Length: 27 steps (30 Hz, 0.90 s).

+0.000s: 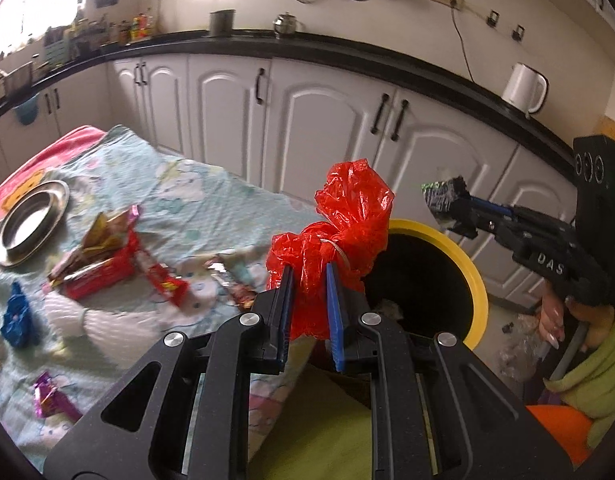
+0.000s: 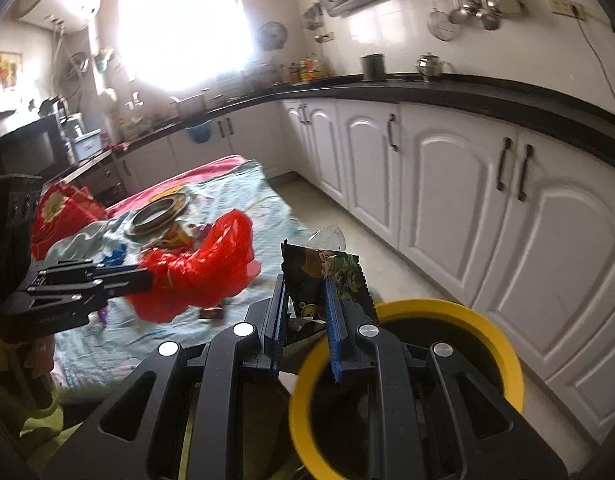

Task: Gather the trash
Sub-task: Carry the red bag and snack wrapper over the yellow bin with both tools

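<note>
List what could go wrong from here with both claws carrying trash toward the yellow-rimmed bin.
1. The red plastic bag billows well past the left claw, which pinches only its middle; on release it may snag on the yellow-rimmed bin or fall outside.
2. The dark snack wrapper in the right claw sits at the bin's edge nearest the table, not over the opening; let go now, it may land on the floor.

Patterned cloth-covered table (image 1: pixel 195 196), steel plate (image 1: pixel 29 224), scattered snack wrappers (image 1: pixel 103 264), blue wrapper (image 1: pixel 17 316)
</note>
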Each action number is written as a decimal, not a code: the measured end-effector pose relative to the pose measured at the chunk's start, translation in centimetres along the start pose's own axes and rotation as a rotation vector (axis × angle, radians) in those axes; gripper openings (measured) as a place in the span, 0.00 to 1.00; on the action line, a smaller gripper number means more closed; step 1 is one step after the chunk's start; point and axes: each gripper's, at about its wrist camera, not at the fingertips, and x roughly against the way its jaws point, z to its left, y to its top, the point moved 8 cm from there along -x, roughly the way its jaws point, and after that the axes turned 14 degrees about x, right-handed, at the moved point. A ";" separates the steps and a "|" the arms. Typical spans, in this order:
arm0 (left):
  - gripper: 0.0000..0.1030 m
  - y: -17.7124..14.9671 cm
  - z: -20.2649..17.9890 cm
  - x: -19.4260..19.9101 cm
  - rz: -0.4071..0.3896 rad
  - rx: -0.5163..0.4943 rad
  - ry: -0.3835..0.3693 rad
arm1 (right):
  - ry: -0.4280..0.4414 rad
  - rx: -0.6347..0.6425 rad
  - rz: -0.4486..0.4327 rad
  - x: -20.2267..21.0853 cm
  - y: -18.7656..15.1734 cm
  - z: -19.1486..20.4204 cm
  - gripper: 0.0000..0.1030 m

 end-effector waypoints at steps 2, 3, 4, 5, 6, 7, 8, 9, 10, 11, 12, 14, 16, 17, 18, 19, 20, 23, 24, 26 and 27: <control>0.10 -0.3 -1.0 -0.6 0.011 -0.020 -0.006 | -0.018 -0.018 0.007 0.3 -0.7 -1.2 0.17; 0.10 -0.5 -1.4 -0.9 0.017 -0.028 -0.009 | -0.024 -0.025 0.010 0.4 -1.0 -1.6 0.17; 0.10 -0.7 -1.9 -1.3 0.026 -0.038 -0.014 | -0.030 -0.034 0.015 0.4 -1.2 -2.1 0.17; 0.10 -0.8 -2.3 -1.6 0.032 -0.045 -0.016 | -0.041 -0.045 0.023 0.5 -1.7 -2.8 0.17; 0.10 -1.0 -2.7 -1.9 0.037 -0.053 -0.017 | -0.049 -0.051 0.027 0.6 -2.0 -3.2 0.17; 0.10 -1.3 -3.2 -2.3 0.046 -0.064 -0.021 | -0.057 -0.060 0.032 0.7 -2.3 -3.8 0.17; 0.10 -1.5 -3.6 -2.6 0.054 -0.072 -0.023 | -0.065 -0.074 0.038 0.8 -2.8 -4.4 0.17; 0.10 -1.7 -3.9 -2.9 0.059 -0.077 -0.024 | -0.070 -0.084 0.041 0.8 -3.1 -5.0 0.17; 0.10 -1.9 -4.2 -3.2 0.067 -0.084 -0.026 | -0.076 -0.095 0.045 0.9 -3.4 -5.5 0.17; 0.10 -2.1 -4.6 -3.6 0.076 -0.093 -0.026 | -0.082 -0.105 0.047 1.1 -3.7 -5.8 0.17; 0.10 -2.5 -4.9 -4.0 0.086 -0.102 -0.028 | -0.085 -0.113 0.049 1.1 -4.0 -6.2 0.17; 0.10 -3.0 -5.7 -4.7 0.106 -0.120 -0.031 | -0.095 -0.131 0.052 1.3 -4.5 -6.9 0.17; 0.10 -3.6 -6.3 -5.3 0.124 -0.138 -0.032 | -0.096 -0.145 0.055 1.3 -4.9 -7.6 0.17; 0.10 -3.9 -6.6 -5.7 0.135 -0.148 -0.032 | -0.098 -0.154 0.057 1.3 -5.1 -7.9 0.17; 0.10 -4.2 -6.8 -6.1 0.145 -0.156 -0.032 | -0.100 -0.162 0.061 1.3 -5.4 -8.2 0.17; 0.10 -4.6 -7.1 -6.4 0.155 -0.164 -0.033 | -0.102 -0.170 0.063 1.3 -5.7 -8.5 0.17; 0.10 -4.8 -7.3 -6.7 0.162 -0.169 -0.033 | -0.102 -0.176 0.065 1.2 -5.8 -8.7 0.17; 0.10 -5.6 -8.0 -7.6 0.186 -0.191 -0.033 | -0.101 -0.192 0.072 1.2 -6.5 -9.2 0.17; 0.10 -5.8 -8.1 -7.9 0.193 -0.197 -0.033 | -0.098 -0.196 0.076 1.1 -6.7 -9.3 0.17; 0.10 -6.2 -8.5 -8.4 0.206 -0.211 -0.034 | -0.089 -0.206 0.083 0.9 -7.1 -9.5 0.17; 0.10 -6.4 -8.7 -8.7 0.211 -0.217 -0.034 | -0.086 -0.209 0.085 0.8 -7.2 -9.6 0.17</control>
